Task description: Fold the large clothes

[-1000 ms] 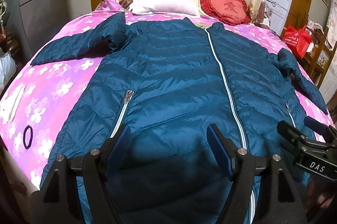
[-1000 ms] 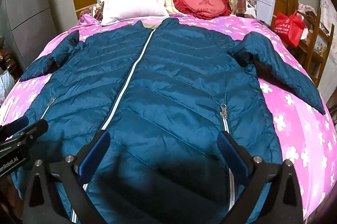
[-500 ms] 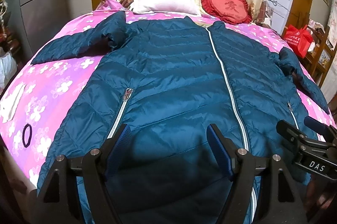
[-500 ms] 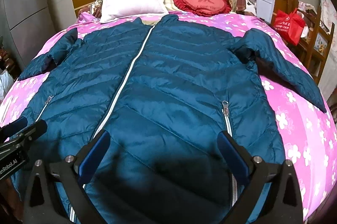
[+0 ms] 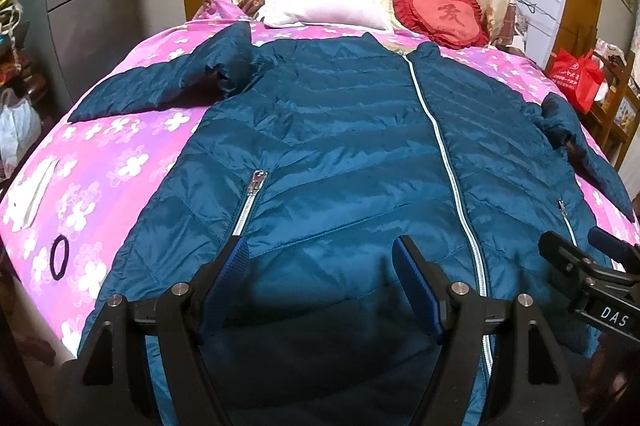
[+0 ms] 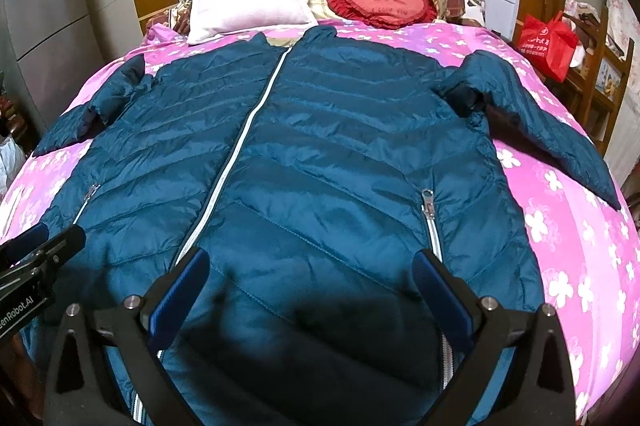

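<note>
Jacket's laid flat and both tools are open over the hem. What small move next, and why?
Probably swing the left tool toward the left sleeve to fold it inward. The jacket lies flat and zipped on the bed with both sleeves splayed outward, and the right tool holds nothing either.

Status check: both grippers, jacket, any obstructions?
Left gripper open, right gripper open, both hovering over the hem. Jacket flat on bed, zipped, sleeves spread, unfolded. Hair tie lies beside it, off the fabric.
</note>
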The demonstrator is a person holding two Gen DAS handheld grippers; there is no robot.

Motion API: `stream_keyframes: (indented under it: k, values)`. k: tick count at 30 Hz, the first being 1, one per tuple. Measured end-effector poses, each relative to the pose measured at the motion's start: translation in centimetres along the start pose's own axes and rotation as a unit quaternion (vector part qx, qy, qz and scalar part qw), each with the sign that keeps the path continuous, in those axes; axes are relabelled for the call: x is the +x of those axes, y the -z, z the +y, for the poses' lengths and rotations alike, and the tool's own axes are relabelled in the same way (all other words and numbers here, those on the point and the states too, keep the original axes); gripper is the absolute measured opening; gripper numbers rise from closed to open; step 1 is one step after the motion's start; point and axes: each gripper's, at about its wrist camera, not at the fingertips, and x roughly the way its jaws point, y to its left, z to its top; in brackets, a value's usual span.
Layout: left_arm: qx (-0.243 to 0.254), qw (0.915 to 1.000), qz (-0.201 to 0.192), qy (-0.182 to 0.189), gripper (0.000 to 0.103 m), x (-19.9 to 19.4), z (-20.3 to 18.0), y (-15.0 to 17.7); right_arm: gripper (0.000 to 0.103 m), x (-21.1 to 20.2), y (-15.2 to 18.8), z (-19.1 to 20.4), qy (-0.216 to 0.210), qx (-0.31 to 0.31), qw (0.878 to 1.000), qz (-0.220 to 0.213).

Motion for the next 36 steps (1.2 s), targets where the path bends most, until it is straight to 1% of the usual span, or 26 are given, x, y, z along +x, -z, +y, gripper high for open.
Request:
stream_keyframes:
  k: [10,14,22,26,30,36]
  values:
    - [0.004,0.9999,-0.003,-0.015,0.047,0.1,0.2,-0.3,0.103,0.2,-0.3,0.0,0.001,0.001,1.000,-0.002]
    - [-0.001,0.9999,-0.002,-0.016,0.047,0.3,0.4,-0.4,0.103,0.3,-0.6,0.1,0.003,0.001,1.000,-0.004]
    - [0.000,0.9996,-0.008,-0.027,0.047,0.5,0.4,-0.7,0.103,0.8,-0.7,-0.1,0.004,0.008,1.000,0.003]
    - [0.000,0.9998,-0.004,-0.020,0.047,0.7,0.3,-0.8,0.103,0.9,-0.9,-0.2,0.005,0.010,1.000,0.001]
    - [0.009,0.9995,-0.004,-0.031,0.047,0.8,-0.1,-0.9,0.103,1.0,-1.1,-0.1,0.005,0.010,1.000,0.001]
    - [0.007,0.9997,-0.003,-0.025,0.047,0.9,-0.1,-0.8,0.103,1.1,-1.3,0.2,0.007,0.004,1.000,0.003]
